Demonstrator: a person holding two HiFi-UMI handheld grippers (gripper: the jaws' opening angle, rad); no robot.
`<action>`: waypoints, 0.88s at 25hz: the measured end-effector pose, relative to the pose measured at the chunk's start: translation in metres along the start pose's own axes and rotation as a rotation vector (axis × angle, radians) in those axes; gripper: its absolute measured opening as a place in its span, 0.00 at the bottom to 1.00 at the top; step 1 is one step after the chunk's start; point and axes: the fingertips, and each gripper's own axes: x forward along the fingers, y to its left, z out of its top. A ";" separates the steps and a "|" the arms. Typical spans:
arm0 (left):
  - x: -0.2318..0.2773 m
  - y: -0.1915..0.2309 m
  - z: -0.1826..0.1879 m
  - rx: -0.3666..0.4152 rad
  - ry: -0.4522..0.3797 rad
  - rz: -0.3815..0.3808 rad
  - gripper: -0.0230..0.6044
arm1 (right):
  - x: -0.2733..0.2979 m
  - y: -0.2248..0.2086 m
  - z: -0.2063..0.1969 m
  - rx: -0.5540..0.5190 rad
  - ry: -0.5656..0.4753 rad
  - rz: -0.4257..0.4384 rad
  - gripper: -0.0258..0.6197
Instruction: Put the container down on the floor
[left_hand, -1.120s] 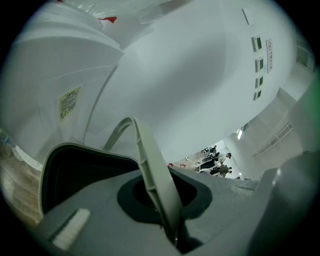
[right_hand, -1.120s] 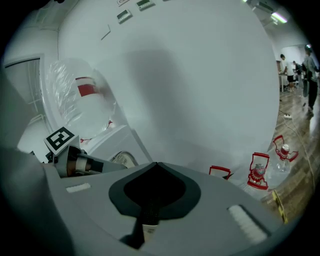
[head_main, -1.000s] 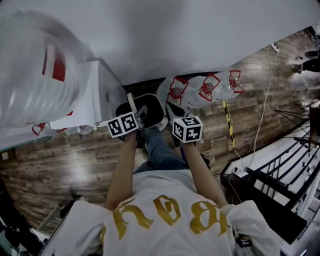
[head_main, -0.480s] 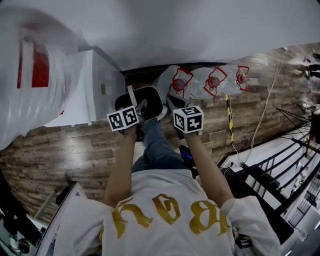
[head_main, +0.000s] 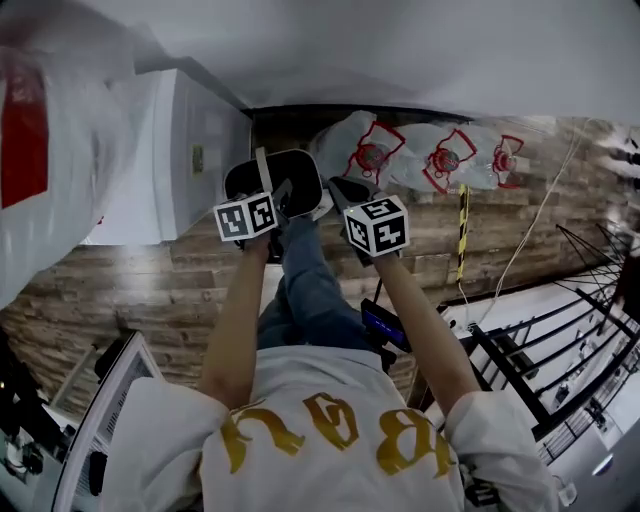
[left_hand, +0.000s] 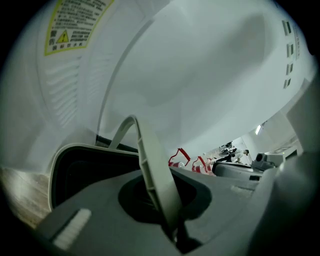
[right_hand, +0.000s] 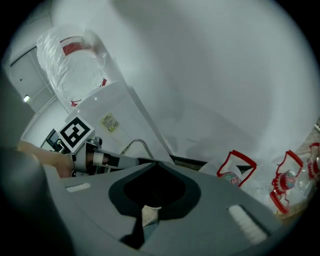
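The container (head_main: 296, 177) is a black bucket with a pale rim and a pale bail handle, held above the plank floor (head_main: 150, 280) in front of the person's legs. My left gripper (head_main: 281, 203) is shut on the handle (left_hand: 150, 170), which rises in an arc from between the jaws; the container's dark mouth (left_hand: 80, 172) lies just beyond. My right gripper (head_main: 337, 193) meets the container's right side. In the right gripper view its jaws are shut on a small pale edge piece (right_hand: 150, 215), apparently the rim; the container's body is hidden there.
A white appliance (head_main: 180, 150) stands to the left against the wall. Clear bags with red trim (head_main: 430, 160) holding bottles lie to the right. A large clear bag (head_main: 40, 160) fills the left edge. A white cable (head_main: 540, 220) and a black metal rack (head_main: 540, 340) are at the right.
Both grippers and the container have shifted slightly up the frame toward the wall, and the view has swung. Both grips are unchanged.
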 end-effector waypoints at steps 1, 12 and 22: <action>0.003 0.007 -0.001 -0.002 0.001 0.012 0.05 | 0.006 0.001 -0.002 -0.004 0.009 0.012 0.08; 0.055 0.060 -0.015 -0.007 0.053 0.053 0.04 | 0.066 -0.013 -0.052 0.003 0.125 0.093 0.08; 0.092 0.104 -0.020 0.024 0.080 0.107 0.04 | 0.117 -0.021 -0.091 0.058 0.174 0.120 0.08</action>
